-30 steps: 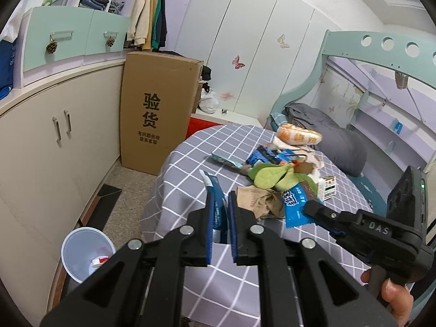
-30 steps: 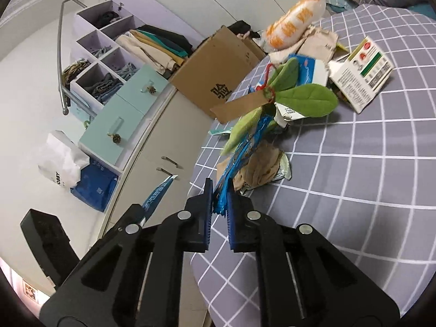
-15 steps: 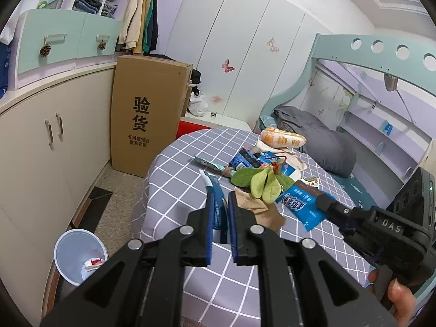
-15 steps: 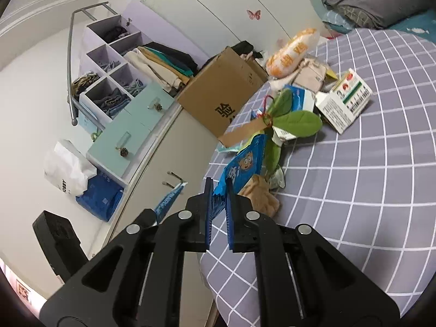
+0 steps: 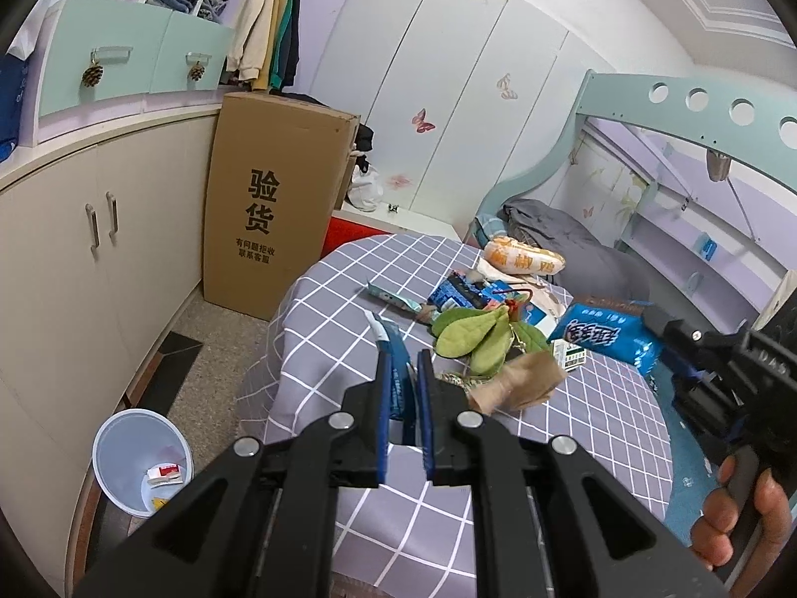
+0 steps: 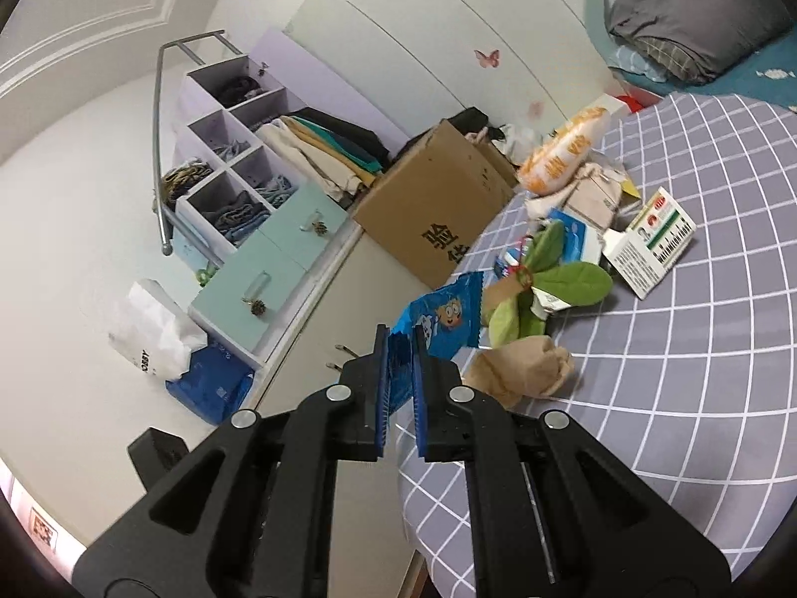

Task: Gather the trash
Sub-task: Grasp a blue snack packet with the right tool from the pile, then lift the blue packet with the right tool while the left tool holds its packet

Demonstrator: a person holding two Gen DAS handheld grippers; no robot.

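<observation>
A: Which step is this?

B: Both grippers are carrying trash. The left gripper (image 5: 403, 373) has its fingers pinched tight on a thin blue strip (image 5: 393, 349). The right gripper (image 6: 398, 354) is squeezed onto a blue snack bag (image 6: 443, 319), and the bag hangs in the air above the edge of the table (image 6: 697, 398).

A: What comes next?

B: I think both pieces should go in the bin (image 5: 142, 463). It sits on the floor, down to the left of the table. Each gripper has to get right over the bin and then let go, or the trash will land on the floor.

A: Is there more trash?

B: Yes. On the table lie green leaves (image 5: 473, 334), a crumpled brown paper (image 5: 518, 383), an orange packet (image 5: 523, 261) and a small box (image 6: 652, 249).

A: Do both cameras show the same things?

B: No. Only the left one shows the bin, with scraps already inside, and the person's hand (image 5: 737, 518). Only the right one shows the cartoon on the snack bag.
</observation>
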